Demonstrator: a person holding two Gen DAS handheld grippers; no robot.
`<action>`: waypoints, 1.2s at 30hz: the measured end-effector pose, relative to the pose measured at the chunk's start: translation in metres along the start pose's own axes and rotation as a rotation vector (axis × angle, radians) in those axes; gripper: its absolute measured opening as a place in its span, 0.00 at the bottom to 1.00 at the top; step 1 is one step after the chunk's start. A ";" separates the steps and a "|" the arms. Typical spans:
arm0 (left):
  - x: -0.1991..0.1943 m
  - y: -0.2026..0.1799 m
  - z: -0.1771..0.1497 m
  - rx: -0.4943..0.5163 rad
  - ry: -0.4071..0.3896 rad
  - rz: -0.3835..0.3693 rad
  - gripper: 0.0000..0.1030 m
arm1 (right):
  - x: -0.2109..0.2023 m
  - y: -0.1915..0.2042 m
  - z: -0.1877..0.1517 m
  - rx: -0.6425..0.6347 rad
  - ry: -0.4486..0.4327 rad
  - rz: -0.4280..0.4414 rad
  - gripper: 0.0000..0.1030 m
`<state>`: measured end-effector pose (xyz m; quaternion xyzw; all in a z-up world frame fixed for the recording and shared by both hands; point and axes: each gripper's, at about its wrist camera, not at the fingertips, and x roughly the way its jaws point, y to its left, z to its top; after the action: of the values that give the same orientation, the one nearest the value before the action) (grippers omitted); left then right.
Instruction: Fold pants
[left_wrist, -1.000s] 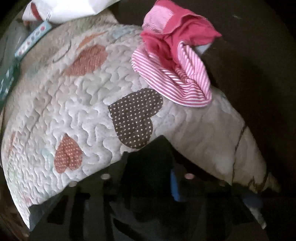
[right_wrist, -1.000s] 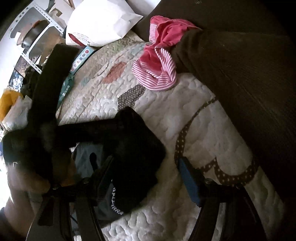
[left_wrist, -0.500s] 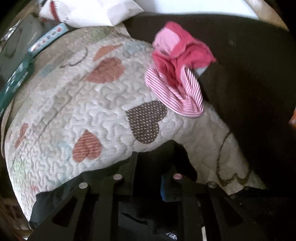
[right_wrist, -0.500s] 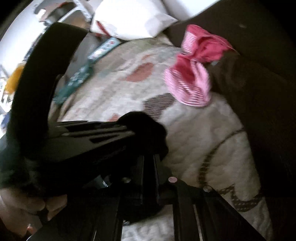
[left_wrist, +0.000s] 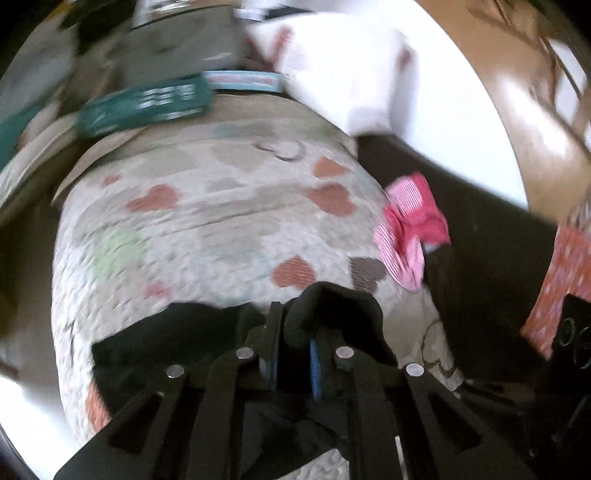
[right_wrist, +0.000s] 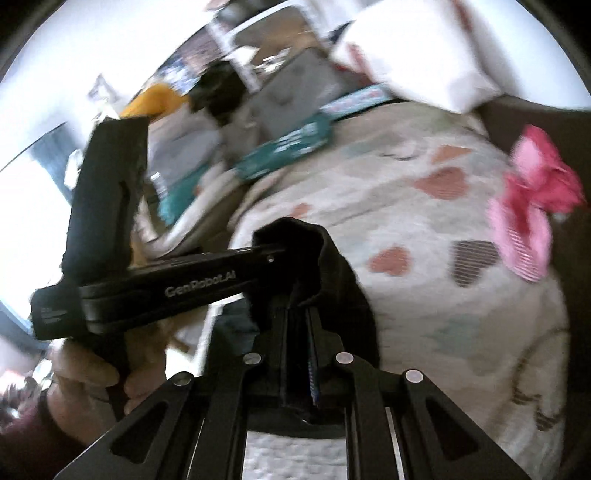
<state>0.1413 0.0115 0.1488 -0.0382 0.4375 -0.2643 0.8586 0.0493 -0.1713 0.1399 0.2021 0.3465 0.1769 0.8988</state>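
Gripping, left view: left tool (left_wrist: 291, 354) pinches black pants (left_wrist: 332, 310), bunched at its tips above the quilt (left_wrist: 207, 229).
Right view: right tool (right_wrist: 297, 350) pinches the same cloth (right_wrist: 332, 266); left tool (right_wrist: 166, 288) meets it from the left.
Key relation: both tips nearly touching, pants hanging between.

Both fisheye views are smeared by motion blur, strongest toward the upper edges, where the shelf clutter (right_wrist: 236, 74) and the teal box (left_wrist: 147, 107) dissolve into streaks. Daylight floods in from the left of the right wrist view, blowing the window (right_wrist: 33, 206) out to pure white. The quilt (left_wrist: 221, 229) is evenly lit but soft, its stitching barely readable. The black pants (right_wrist: 332, 266) show almost no detail. Straight lines bow near the rims, and the corners fall to black.
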 end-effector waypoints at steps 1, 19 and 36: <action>-0.006 0.010 -0.002 -0.028 -0.011 -0.003 0.11 | 0.008 0.014 0.003 -0.020 0.024 0.030 0.11; 0.000 0.204 -0.103 -0.557 -0.083 -0.095 0.09 | 0.191 0.108 -0.068 -0.228 0.411 0.071 0.14; -0.026 0.258 -0.137 -0.833 -0.194 -0.104 0.18 | 0.116 0.101 -0.037 -0.327 0.266 -0.026 0.69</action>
<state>0.1317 0.2676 0.0067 -0.4283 0.4215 -0.1031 0.7927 0.0867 -0.0229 0.0999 0.0240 0.4312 0.2445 0.8682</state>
